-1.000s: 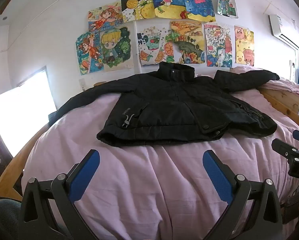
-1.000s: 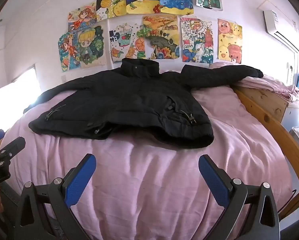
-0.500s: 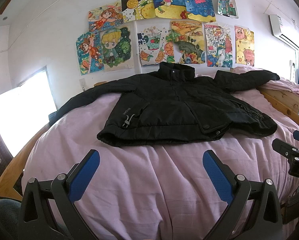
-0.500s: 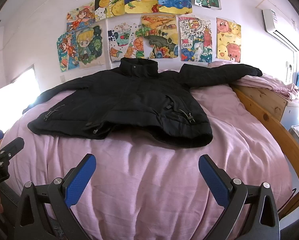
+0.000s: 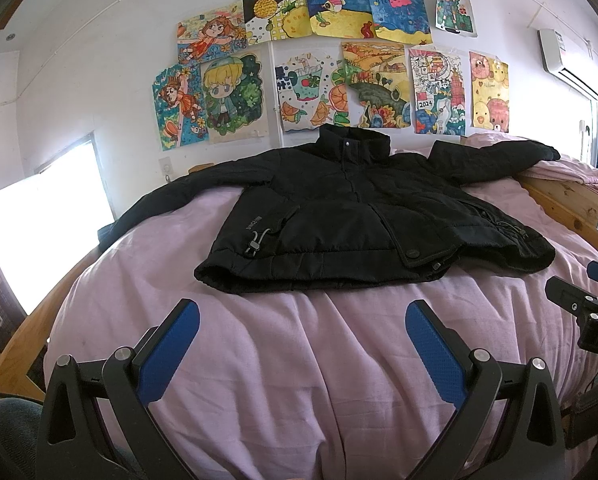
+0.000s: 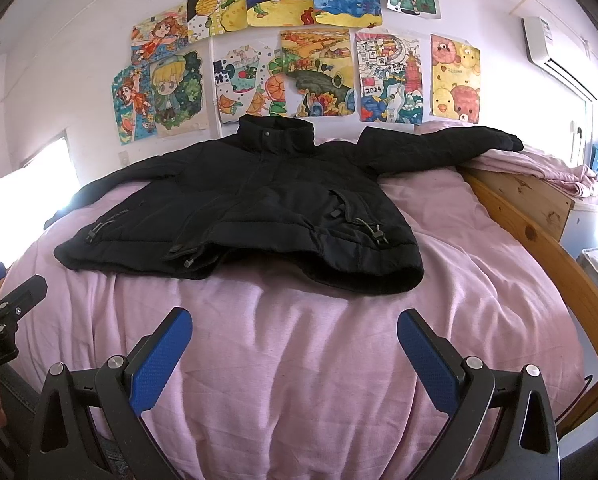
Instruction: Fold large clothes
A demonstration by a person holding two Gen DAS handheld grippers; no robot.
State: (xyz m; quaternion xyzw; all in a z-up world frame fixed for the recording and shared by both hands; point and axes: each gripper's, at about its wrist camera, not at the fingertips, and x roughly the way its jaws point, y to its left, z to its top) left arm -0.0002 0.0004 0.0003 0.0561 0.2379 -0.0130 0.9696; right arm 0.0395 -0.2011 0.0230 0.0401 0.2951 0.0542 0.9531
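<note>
On the bed ahead of me, spread over its pink cover, lies the black jacket, front side up with its collar standing toward the wall and its hem nearest to me. Both sleeves are stretched out sideways: one runs off toward the window on the left, the other reaches right onto the heap of pink bedding beside the wooden bed frame. The hem is uneven, and from the right wrist view its right corner bulges up off the cover. Drawcord toggles show on each side of the jacket's lower front.

My left gripper hangs above the bare pink cover just short of the hem, its blue-padded fingers spread wide with nothing between them. My right gripper sits likewise over the cover, near the hem but not touching it, its jaws wide apart and holding nothing. Each gripper shows at the edge of the other's view, so the two are side by side, with the jacket's lower edge running across in front of both.

Behind the jacket, a row of colourful drawings covers the white wall, and an air conditioner is mounted high on the right.
</note>
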